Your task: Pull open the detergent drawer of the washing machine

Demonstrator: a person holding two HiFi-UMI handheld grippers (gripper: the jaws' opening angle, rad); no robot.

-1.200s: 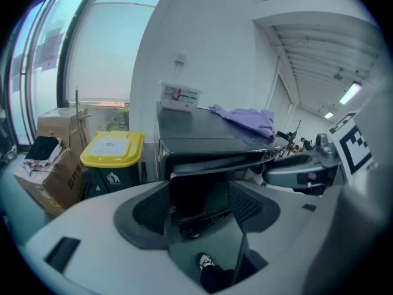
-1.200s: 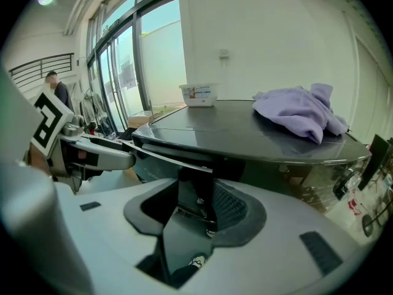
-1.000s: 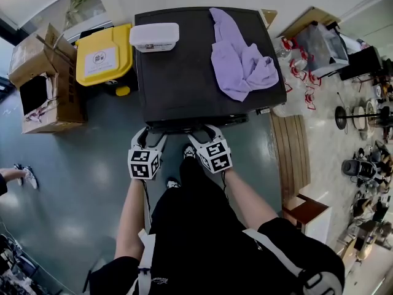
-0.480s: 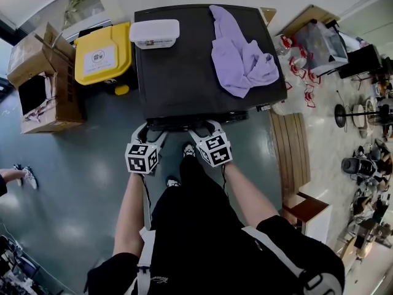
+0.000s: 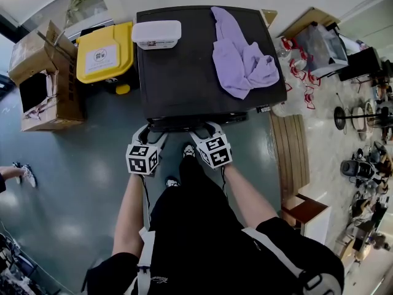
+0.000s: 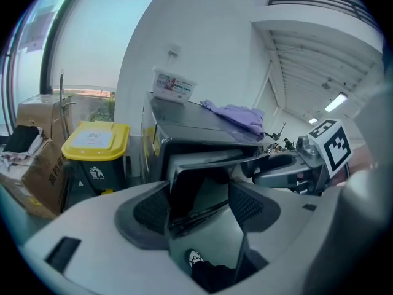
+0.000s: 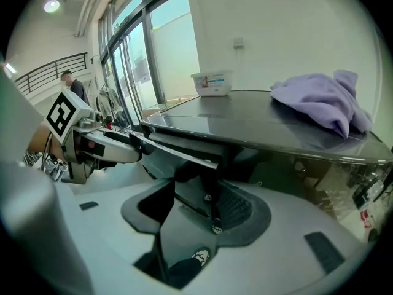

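The washing machine (image 5: 184,72) has a black top, and its dark detergent drawer front (image 5: 184,123) runs along the near upper edge. My left gripper (image 5: 147,134) is at the left end of that front. In the left gripper view the drawer panel (image 6: 196,183) fills the gap between the pads, and the left gripper (image 6: 199,204) is shut on it. My right gripper (image 5: 206,131) holds the same front further right. In the right gripper view the drawer's edge (image 7: 190,192) sits between the jaws of the right gripper (image 7: 196,204), against the ribbed pad (image 7: 236,208).
A lavender cloth (image 5: 242,57) and a white box (image 5: 156,34) lie on the machine's top. A yellow bin (image 5: 104,54) and cardboard boxes (image 5: 40,78) stand to its left. A wooden bench (image 5: 291,146) and clutter are to the right. My feet are just below the drawer.
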